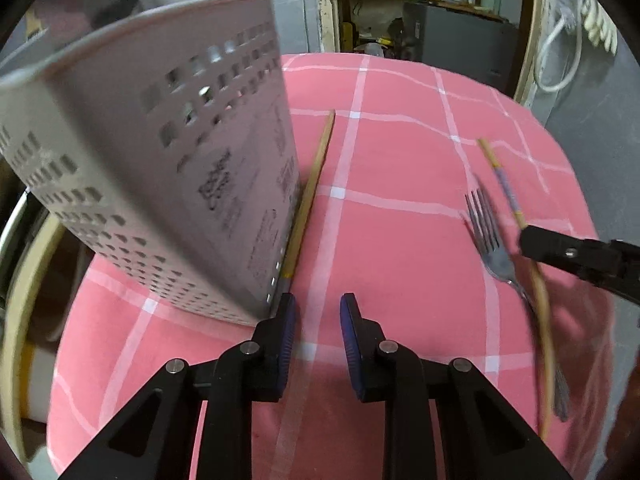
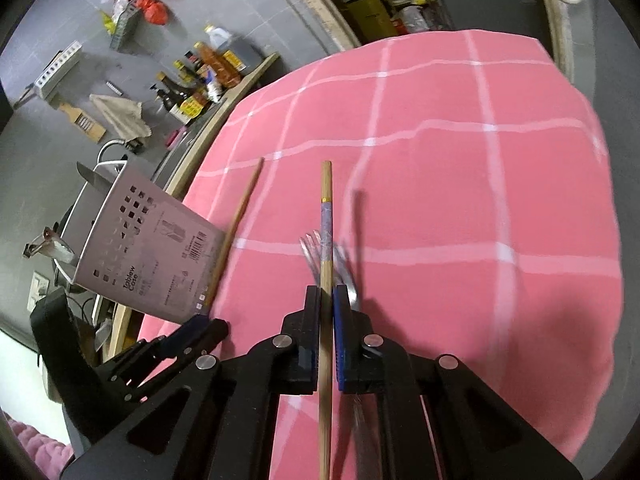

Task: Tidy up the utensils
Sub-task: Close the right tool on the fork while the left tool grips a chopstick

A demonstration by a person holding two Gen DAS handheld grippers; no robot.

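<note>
A white perforated utensil holder (image 1: 152,152) stands on the pink checked cloth (image 1: 400,160), left of my left gripper (image 1: 318,312), which is open and empty. A plain wooden chopstick (image 1: 316,176) lies against the holder's base. My right gripper (image 2: 328,300) is shut on a second chopstick (image 2: 326,240) with a patterned band, held just above a metal fork (image 2: 344,264). In the left wrist view that chopstick (image 1: 508,188) and the fork (image 1: 488,232) are at the right, with the right gripper (image 1: 536,240) over them. The holder (image 2: 148,252) and plain chopstick (image 2: 236,224) also show in the right wrist view.
The cloth-covered table drops off at its rounded edges (image 2: 600,200). Bottles and clutter (image 2: 200,76) lie on the grey floor beyond the table. A knife blade (image 2: 94,178) sticks out of the holder's top. A doorway with shelves (image 1: 420,8) is behind the table.
</note>
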